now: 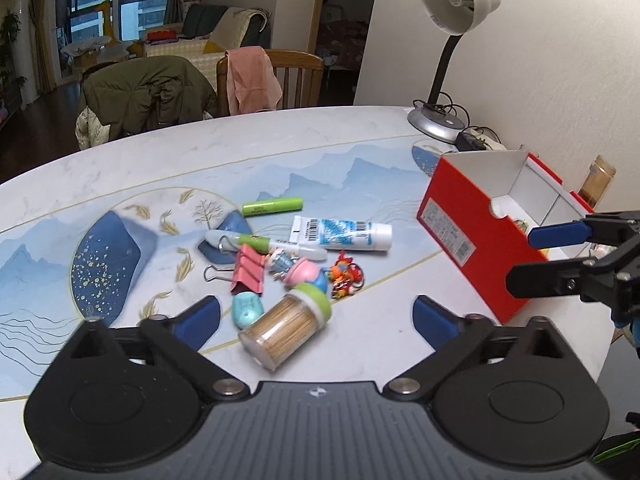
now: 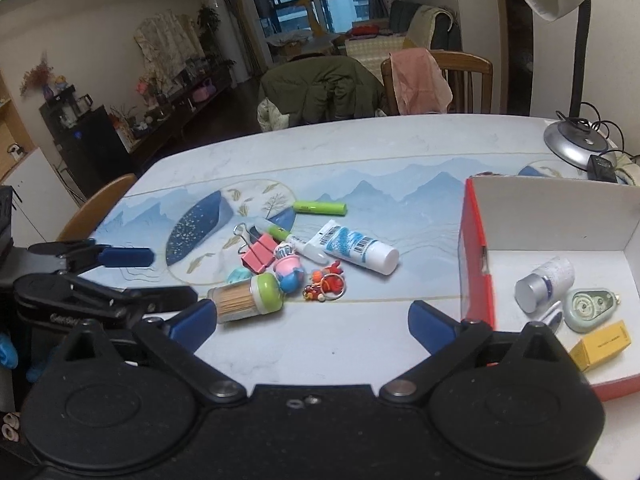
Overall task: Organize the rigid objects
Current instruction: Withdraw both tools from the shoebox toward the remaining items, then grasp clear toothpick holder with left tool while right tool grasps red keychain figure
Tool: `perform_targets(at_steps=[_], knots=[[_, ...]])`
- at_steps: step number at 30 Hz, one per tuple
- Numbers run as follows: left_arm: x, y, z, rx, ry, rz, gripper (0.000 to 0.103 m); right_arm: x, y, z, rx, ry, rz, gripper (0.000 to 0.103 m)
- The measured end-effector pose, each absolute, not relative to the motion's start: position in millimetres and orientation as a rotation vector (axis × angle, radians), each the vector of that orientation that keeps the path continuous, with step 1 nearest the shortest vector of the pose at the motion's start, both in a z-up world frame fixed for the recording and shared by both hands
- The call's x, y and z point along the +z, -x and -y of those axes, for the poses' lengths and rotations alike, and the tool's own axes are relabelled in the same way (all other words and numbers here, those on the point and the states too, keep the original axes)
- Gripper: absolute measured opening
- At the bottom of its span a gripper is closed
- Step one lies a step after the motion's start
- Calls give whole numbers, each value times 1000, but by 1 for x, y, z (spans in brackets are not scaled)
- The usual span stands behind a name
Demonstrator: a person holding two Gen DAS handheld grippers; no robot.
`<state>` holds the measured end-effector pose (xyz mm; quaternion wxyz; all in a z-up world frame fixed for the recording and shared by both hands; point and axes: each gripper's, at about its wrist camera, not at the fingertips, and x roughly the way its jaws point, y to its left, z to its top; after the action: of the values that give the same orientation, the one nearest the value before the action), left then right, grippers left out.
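A pile of small items lies mid-table: a toothpick jar [image 1: 286, 326] with a green lid, a white tube [image 1: 344, 233], a green stick [image 1: 273, 205], a marker [image 1: 266, 243], a pink binder clip [image 1: 248, 270], a teal eraser [image 1: 247, 311], toy figures [image 1: 304, 272] and an orange keychain [image 1: 346, 274]. A red box [image 1: 460, 236] stands to the right. My left gripper [image 1: 316, 316] is open, with the jar lying between its fingers. My right gripper [image 2: 312, 320] is open and empty, near the box [image 2: 476, 264], which holds a small bottle [image 2: 544, 282], a green case [image 2: 592, 308] and a yellow carton [image 2: 602, 344].
A desk lamp [image 1: 440, 120] with a power adapter [image 1: 472, 140] stands at the far right of the table. Wooden chairs draped with a green jacket [image 1: 148, 92] and pink cloth [image 1: 252, 76] stand behind the table. Another chair [image 2: 96, 208] is at the left edge.
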<state>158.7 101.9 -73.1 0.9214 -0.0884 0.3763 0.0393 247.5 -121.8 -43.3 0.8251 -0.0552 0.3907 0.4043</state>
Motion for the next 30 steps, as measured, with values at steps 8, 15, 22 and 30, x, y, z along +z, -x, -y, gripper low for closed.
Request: perform_targets(at_steps=[8, 15, 22, 30], knots=[[-101, -160, -117, 71, 170, -771, 103, -63, -259, 94, 809, 145, -867, 100], [-126, -169, -126, 77, 244, -803, 103, -89, -277, 66, 783, 206, -904, 96], [-144, -180, -127, 86, 241, -816, 103, -119, -298, 41, 763, 270, -953, 90], [-164, -191, -129, 101, 225, -838, 103, -141, -309, 16, 784, 370, -978, 84]])
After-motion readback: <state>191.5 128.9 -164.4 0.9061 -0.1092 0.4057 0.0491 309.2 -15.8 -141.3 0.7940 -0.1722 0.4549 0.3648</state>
